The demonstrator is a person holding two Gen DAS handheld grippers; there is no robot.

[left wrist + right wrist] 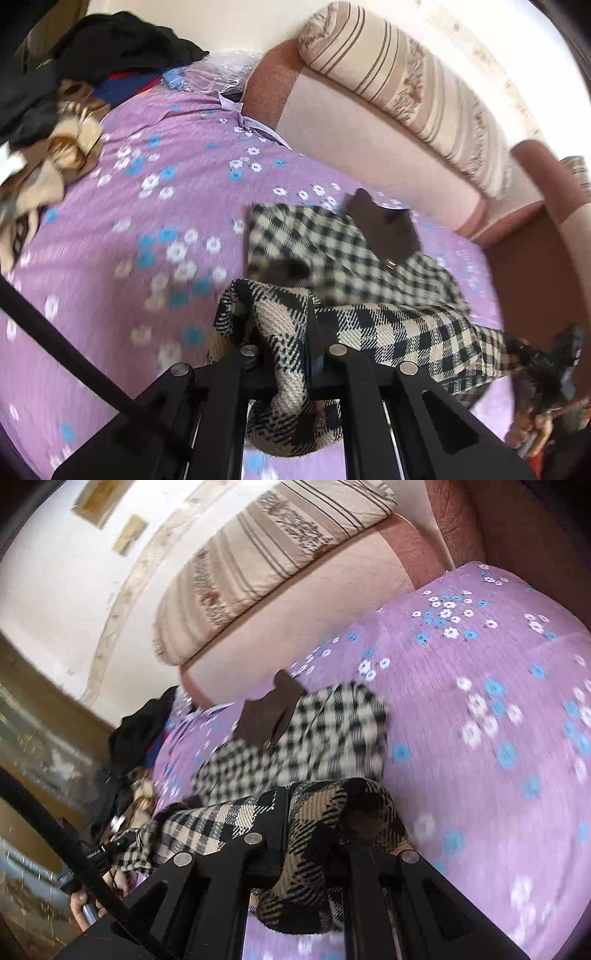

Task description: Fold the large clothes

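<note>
Currently both grippers, left (291,354) and right (314,834), clamped on coat (332,266) hem, lifting it off bed (110,229) toward collar (384,229) for fold.

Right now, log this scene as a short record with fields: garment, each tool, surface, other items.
garment: black-and-cream checked woven coat with a brown collar, partly lifted off the bed
left tool: left tool shut on a bunched edge of the coat
right tool: right tool shut on another edge of it
surface: purple bedspread with blue and white flowers
backdrop: pink sofa back with a striped beige cushion
other items: pile of dark and tan clothes at the far corner
</note>
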